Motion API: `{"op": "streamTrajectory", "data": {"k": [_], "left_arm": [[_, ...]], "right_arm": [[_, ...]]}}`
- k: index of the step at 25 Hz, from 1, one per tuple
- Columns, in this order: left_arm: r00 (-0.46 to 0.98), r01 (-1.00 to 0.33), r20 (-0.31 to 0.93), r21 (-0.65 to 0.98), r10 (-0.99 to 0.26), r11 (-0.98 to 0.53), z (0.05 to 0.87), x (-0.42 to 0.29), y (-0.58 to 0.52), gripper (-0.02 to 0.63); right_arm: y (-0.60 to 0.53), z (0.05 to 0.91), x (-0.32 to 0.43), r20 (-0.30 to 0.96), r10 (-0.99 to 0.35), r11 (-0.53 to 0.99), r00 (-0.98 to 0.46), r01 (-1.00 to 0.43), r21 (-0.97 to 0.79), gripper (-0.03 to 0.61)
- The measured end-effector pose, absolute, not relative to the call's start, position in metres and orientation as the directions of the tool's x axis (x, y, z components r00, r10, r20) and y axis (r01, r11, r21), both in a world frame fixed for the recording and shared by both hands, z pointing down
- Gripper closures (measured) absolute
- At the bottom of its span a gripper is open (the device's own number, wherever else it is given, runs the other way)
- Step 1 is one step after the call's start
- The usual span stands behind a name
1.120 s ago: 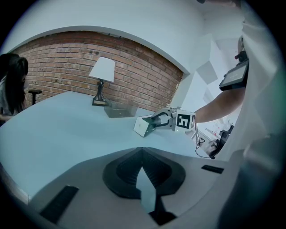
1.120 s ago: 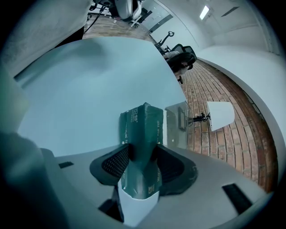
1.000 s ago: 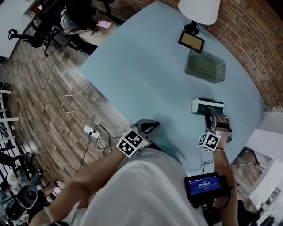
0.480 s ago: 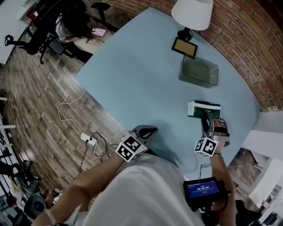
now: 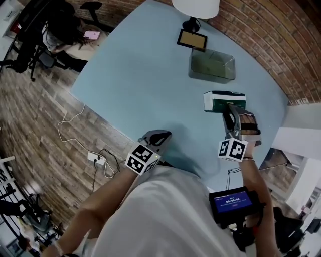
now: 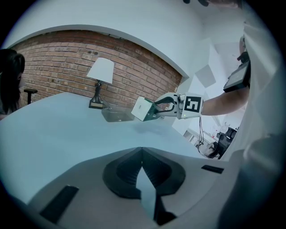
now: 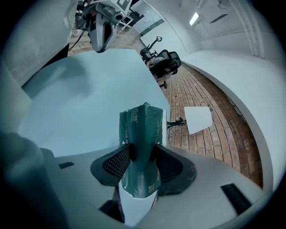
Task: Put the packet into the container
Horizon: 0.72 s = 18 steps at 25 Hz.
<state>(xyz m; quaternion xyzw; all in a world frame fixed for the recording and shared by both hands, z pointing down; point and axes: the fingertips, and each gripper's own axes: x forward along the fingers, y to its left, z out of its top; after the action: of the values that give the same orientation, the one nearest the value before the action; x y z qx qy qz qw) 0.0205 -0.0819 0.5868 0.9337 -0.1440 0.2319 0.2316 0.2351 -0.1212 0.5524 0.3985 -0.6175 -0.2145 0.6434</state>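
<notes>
A green and white packet (image 5: 215,102) hangs just above the light blue table (image 5: 145,75), with my right gripper (image 5: 229,110) shut on its near edge. In the right gripper view the packet (image 7: 140,129) stands upright, pinched between both pads (image 7: 117,162). The clear container (image 5: 211,65) sits a short way beyond it, near the far edge. My left gripper (image 5: 159,135) rests at the near table edge, its jaws together with nothing in them. The left gripper view looks across the table at the packet (image 6: 143,108), the right gripper (image 6: 156,107) and the container (image 6: 117,114).
A lamp (image 5: 194,7) and a small framed picture (image 5: 191,39) stand just behind the container, by the brick wall. A power strip with cables (image 5: 95,159) lies on the wooden floor at left. A person sits at a chair (image 5: 57,30) at far left.
My right gripper has risen with the packet, lifting it off the table and bringing it closer to the container. The left gripper has stayed where it was.
</notes>
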Motion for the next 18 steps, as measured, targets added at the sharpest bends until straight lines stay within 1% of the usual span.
{"op": "streamTrajectory", "data": {"k": [8, 18], "left_arm": [[0.859, -0.366, 0.49, 0.388, -0.147, -0.846, 0.595, 0.027, -0.088, 0.604], [0.861, -0.38, 0.481, 0.388, -0.168, -0.84, 0.596, 0.018, -0.107, 0.604]], "right_arm": [[-0.149, 0.528, 0.241, 0.6, -0.787, 0.565, 0.145, -0.222, 0.795, 0.39], [-0.208, 0.514, 0.247, 0.58, -0.802, 0.552, 0.141, -0.195, 0.811, 0.39]]}}
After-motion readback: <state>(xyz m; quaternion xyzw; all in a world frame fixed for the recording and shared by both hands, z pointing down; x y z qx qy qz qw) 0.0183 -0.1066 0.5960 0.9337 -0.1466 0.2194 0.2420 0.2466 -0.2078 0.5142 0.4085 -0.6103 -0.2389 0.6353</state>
